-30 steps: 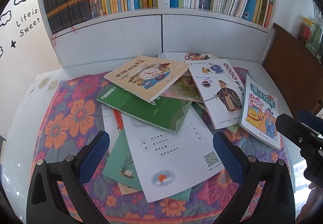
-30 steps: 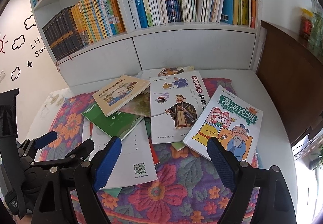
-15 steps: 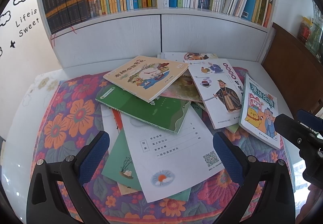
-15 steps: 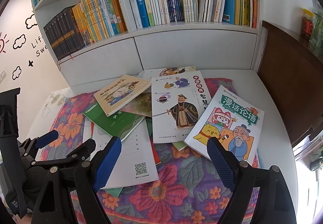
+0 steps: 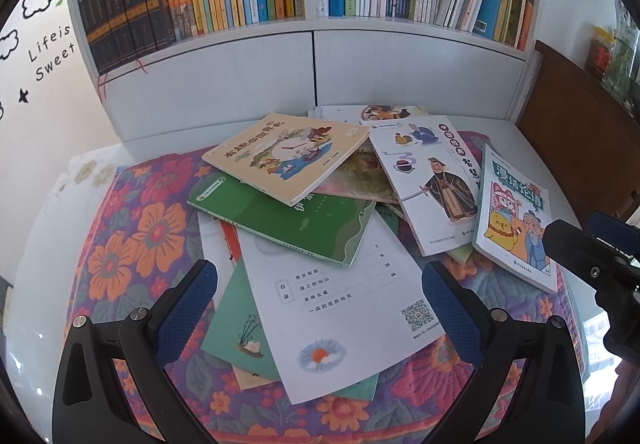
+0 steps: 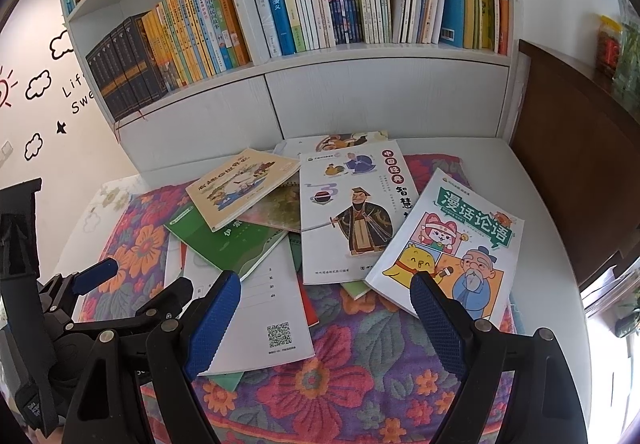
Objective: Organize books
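White bookshelf (image 5: 316,56) at the back is packed. The messy pile of thin paperback books (image 5: 320,212) lies on the floral quilted cloth (image 5: 132,228), straight ahead of both grippers. Right gripper (image 6: 326,318) is spread wide and empty, nearest the cartoon-cover book (image 6: 452,248), whose long axis runs toward it. Left gripper (image 5: 320,308) is wide too, over the white contents-page booklet (image 5: 340,308).

Spread left claw (image 5: 320,308) above scattered books (image 5: 320,220)
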`<state>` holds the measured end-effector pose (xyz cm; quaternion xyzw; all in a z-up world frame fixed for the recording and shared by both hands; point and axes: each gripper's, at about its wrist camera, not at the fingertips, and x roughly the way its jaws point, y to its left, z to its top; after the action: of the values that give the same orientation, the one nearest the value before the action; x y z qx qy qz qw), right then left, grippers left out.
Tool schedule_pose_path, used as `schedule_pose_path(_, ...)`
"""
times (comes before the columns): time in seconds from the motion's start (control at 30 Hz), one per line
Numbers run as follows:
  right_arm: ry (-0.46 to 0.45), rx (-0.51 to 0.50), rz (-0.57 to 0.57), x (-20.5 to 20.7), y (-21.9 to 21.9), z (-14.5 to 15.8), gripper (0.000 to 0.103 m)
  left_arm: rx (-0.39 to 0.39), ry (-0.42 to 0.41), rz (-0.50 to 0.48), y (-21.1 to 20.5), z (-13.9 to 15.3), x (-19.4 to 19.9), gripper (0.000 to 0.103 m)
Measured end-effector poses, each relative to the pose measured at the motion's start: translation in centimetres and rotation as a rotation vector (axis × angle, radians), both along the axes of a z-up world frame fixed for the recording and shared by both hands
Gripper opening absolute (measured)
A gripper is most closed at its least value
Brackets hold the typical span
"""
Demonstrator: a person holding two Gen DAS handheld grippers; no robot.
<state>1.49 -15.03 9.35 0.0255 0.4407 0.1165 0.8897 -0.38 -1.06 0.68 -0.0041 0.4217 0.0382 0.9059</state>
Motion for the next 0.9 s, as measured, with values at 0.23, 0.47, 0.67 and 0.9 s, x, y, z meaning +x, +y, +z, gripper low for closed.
schedule_pose_path(0.23, -0.001, 0.006, -0.002, -0.04, -0.38, 0.09, 0.086, -0.02, -0.006, -0.018, -0.04, 0.02, -0.01, 0.102)
schedule_pose_path(0.47, -0.001, 0.006, -0.002, -0.03, -0.41, 0.11, 0.086, -0.04, -0.006, -0.032, -0.08, -0.02, 0.02, 0.102)
schedule_pose_path(0.67, -0.002, 0.011, -0.003, -0.05, -0.51, 0.2, 0.086, -0.039, -0.009, -0.031, -0.09, 0.0, 0.03, 0.102)
schedule_pose_path(0.9, 0.0, 0.022, -0.006, -0.05, -0.56, 0.36, 0.086, -0.038, -0.012, -0.021, 0.24, 0.02, 0.08, 0.102)
